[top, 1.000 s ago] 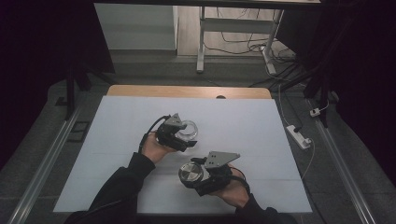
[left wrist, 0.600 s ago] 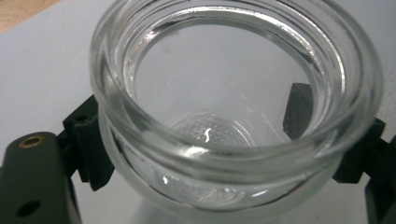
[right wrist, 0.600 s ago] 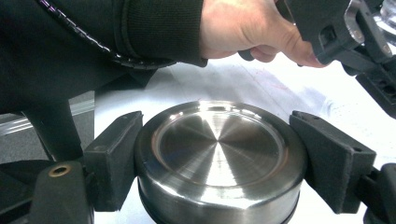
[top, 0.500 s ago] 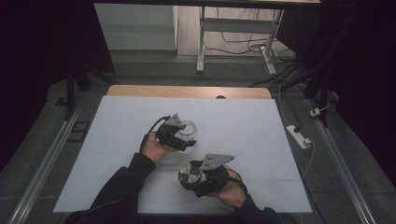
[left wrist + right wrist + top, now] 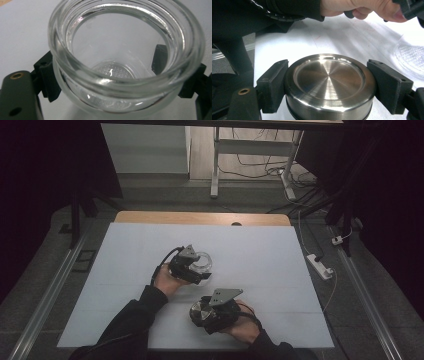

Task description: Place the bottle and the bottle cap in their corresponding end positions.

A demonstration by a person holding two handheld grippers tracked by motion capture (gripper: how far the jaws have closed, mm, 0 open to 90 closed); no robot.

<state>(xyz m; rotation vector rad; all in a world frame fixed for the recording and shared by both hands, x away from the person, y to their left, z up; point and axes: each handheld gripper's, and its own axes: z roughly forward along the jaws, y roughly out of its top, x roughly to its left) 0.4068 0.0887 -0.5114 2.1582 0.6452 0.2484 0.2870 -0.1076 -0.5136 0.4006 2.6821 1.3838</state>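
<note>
A clear glass jar (image 5: 203, 261) lies tilted on the white table (image 5: 260, 255), its open mouth facing the left gripper's camera. My left gripper (image 5: 196, 268) is shut on the jar (image 5: 125, 62), one black jaw against each side of its wall just under the rim. The left gripper (image 5: 120, 78) holds it near the table's middle. Nearer the front edge, my right gripper (image 5: 202, 314) is shut on a round brushed-steel lid (image 5: 199, 311). In the right gripper view the lid (image 5: 329, 77) sits flat side up between the right gripper (image 5: 330, 87) pads.
The person's left hand (image 5: 362, 7) and the jar's patterned base (image 5: 412, 60) lie beyond the lid. A wooden strip (image 5: 200, 217) runs along the table's far edge. A power strip (image 5: 320, 265) and cables lie on the floor to the right.
The right gripper with the lid has drifted slightly left and toward the table's front edge. The left gripper and jar have barely moved.
</note>
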